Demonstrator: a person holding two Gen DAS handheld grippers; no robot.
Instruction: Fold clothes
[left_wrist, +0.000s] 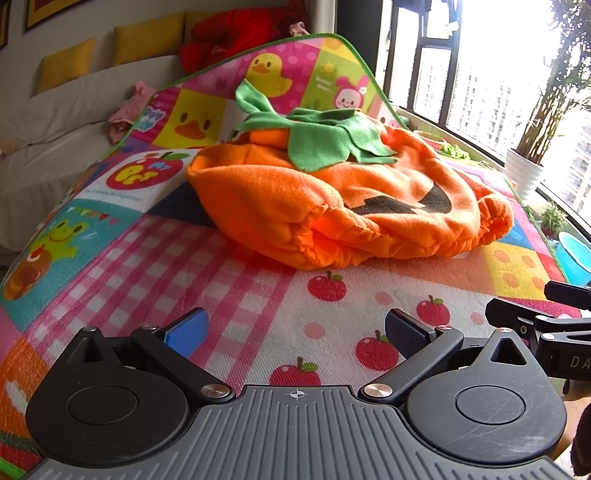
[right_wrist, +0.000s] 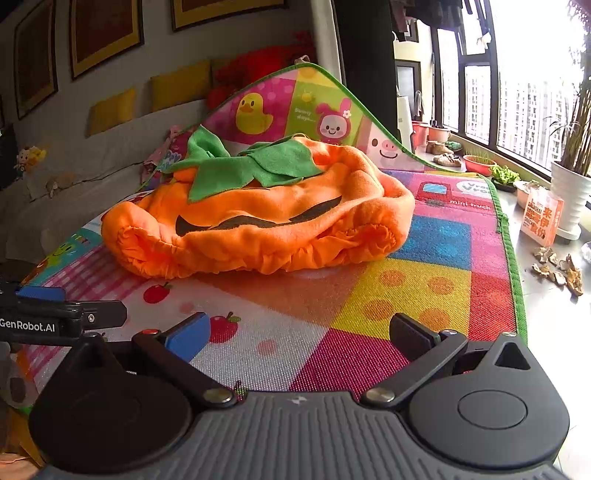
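Nearest in the left wrist view, the left gripper (left_wrist: 295, 332) is seen with its jaws spread wide and nothing between them, its blue-padded fingers (left_wrist: 188, 330) held just above the play mat (left_wrist: 207, 280). At 3 o'clock in that view, the black linkage of the right gripper (left_wrist: 546, 328) is visible beside it. In the right wrist view the right gripper (right_wrist: 299, 336) is likewise released and empty, poised over the mat's apple and polka-dot squares, with the left gripper's side shown at 9 o'clock. Farther out, at 12 o'clock from both grippers and well apart from them, the orange pumpkin costume (left_wrist: 332, 206) is laid in a rumpled heap on the mat, its gathered elastic hem turned toward the cameras, a black jack-o'-lantern mouth (right_wrist: 255, 218) displayed across its front and green felt leaves (right_wrist: 255, 166) spread over its top. Beyond the costume, the far end of the mat is curled upward, a yellow duck (right_wrist: 253, 112) and a pink rabbit printed on it. At 10 o'clock a pale sofa (left_wrist: 48, 136) with yellow cushions (left_wrist: 66, 62) is seen, and at 2 o'clock a window (right_wrist: 517, 96) with potted plants along its sill.
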